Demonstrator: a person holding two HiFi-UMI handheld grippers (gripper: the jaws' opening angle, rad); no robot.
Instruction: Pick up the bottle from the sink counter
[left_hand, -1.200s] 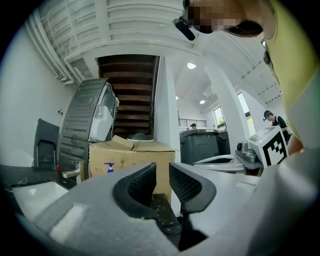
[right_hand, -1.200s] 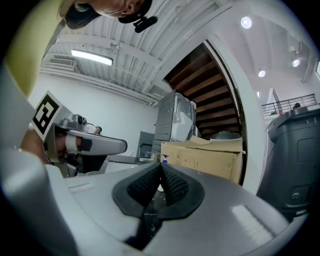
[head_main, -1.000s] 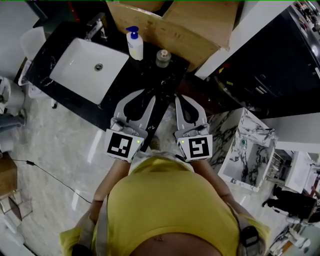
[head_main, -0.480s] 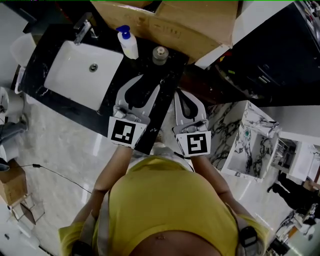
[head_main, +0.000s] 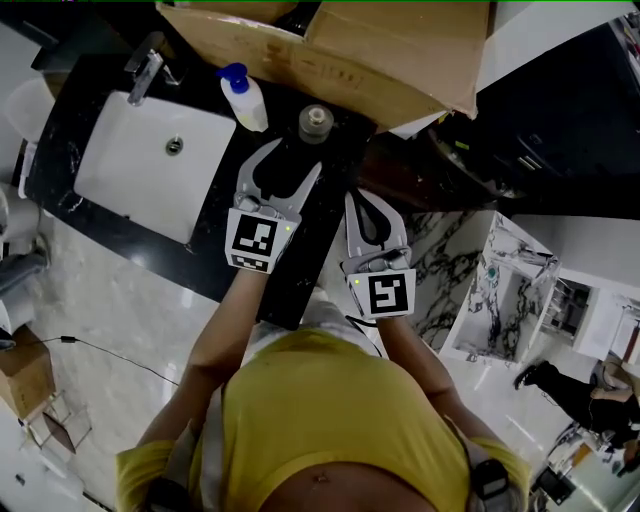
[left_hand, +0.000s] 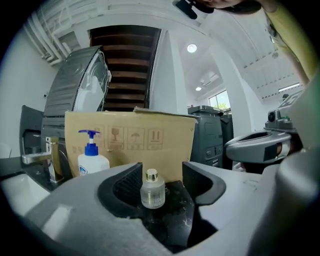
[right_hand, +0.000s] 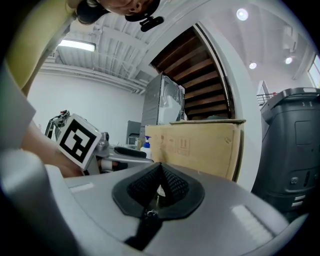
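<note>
On the seemingly wet counter (left_hand: 172, 212) stands a bottle (left_hand: 152, 189).

Left gripper (head_main: 293, 158) forward, fingers opening, nothing between; right gripper (head_main: 360, 200) behind, fingers together.

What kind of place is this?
Probably a washroom vanity: white sink basin and faucet in a black counter, pump soap bottle beside the basin.

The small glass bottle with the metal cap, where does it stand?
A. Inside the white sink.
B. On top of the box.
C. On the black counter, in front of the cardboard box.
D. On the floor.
C: the bottle stands upright on the black counter, with the cardboard box behind it.
</note>
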